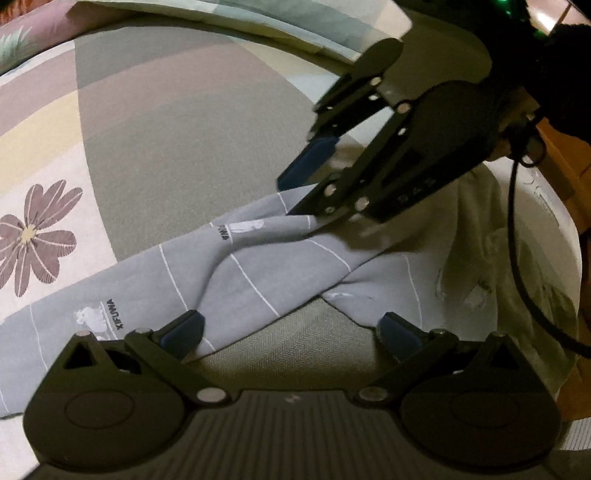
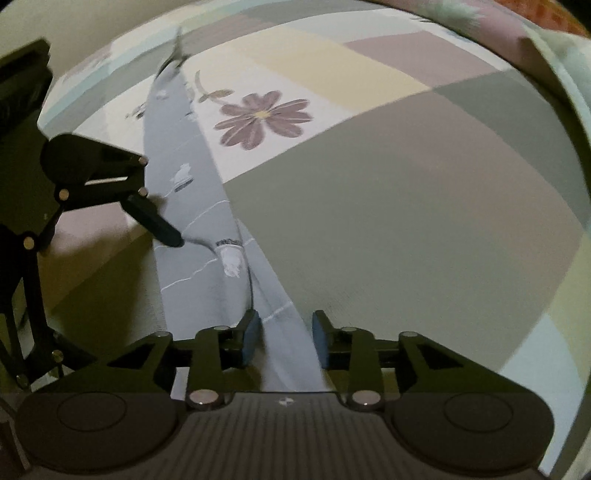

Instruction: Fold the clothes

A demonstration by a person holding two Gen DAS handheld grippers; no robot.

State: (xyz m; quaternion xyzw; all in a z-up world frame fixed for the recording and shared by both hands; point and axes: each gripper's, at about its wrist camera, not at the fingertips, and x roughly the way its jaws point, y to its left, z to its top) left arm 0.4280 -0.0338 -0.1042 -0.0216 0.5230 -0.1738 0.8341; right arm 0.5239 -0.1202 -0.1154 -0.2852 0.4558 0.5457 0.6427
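Observation:
A grey garment (image 1: 240, 273) with thin white lines and small white prints lies stretched in a long band on the patterned bedsheet (image 1: 177, 140). My left gripper (image 1: 291, 332) is open just above the garment's near edge. My right gripper (image 1: 295, 195) comes in from the upper right, its jaws apart around the garment's far end. In the right wrist view the grey garment (image 2: 195, 229) runs away from my open right gripper (image 2: 282, 339), cloth lying between its blue pads (image 2: 251, 338). The left gripper (image 2: 162, 229) shows at the left, touching the cloth's edge.
The bedsheet (image 2: 388, 221) has coloured blocks and a purple flower (image 2: 262, 118). A pale beige garment (image 1: 491, 266) lies crumpled to the right of the grey one. A folded quilt (image 1: 295, 26) lies at the far edge. A black cable (image 1: 517, 258) hangs from the right gripper.

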